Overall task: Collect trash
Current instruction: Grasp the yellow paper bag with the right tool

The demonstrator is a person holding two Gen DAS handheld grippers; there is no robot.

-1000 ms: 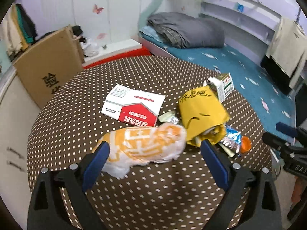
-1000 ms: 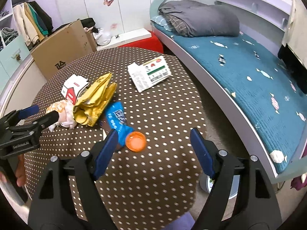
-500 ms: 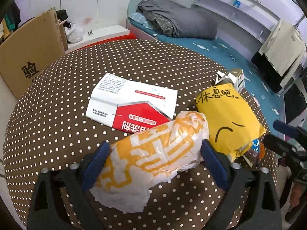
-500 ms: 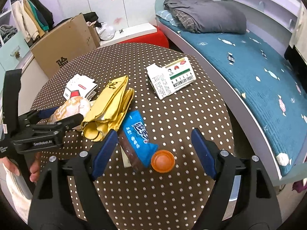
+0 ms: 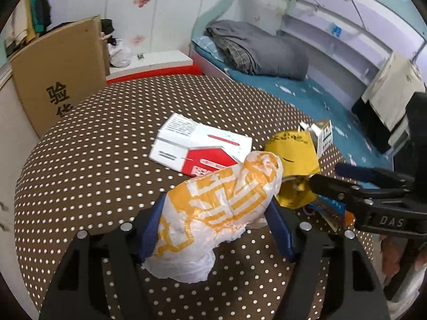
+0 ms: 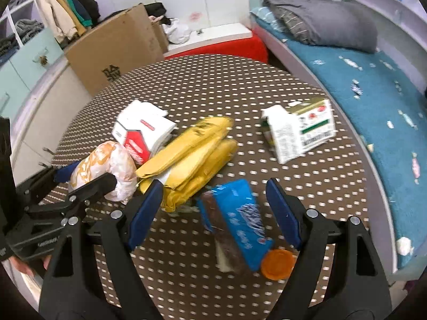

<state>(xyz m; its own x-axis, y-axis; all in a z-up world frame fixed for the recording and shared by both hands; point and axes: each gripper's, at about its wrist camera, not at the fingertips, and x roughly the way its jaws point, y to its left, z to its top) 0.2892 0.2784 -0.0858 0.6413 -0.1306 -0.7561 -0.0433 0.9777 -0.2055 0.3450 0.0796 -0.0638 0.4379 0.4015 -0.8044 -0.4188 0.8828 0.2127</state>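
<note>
The left tool (image 5: 214,214) has its blue pads closed against both sides of the orange-and-white plastic bag (image 5: 221,208), which bulges out ahead of them over the dotted surface (image 5: 106,176). A soft bag like this probably slips, so squeeze firmly and lift straight before carrying. Just beyond its tip lie the red-and-white box (image 5: 200,146) and the yellow bag (image 5: 296,165). The right tool (image 6: 214,208) is spread wide and holds nothing; the blue wrapper (image 6: 237,218) lies between its pads, an orange lid (image 6: 277,264) at the right pad. Ahead to the right lies a carton (image 6: 301,128). No bin shows; whether the bags hold anything I cannot tell.
</note>
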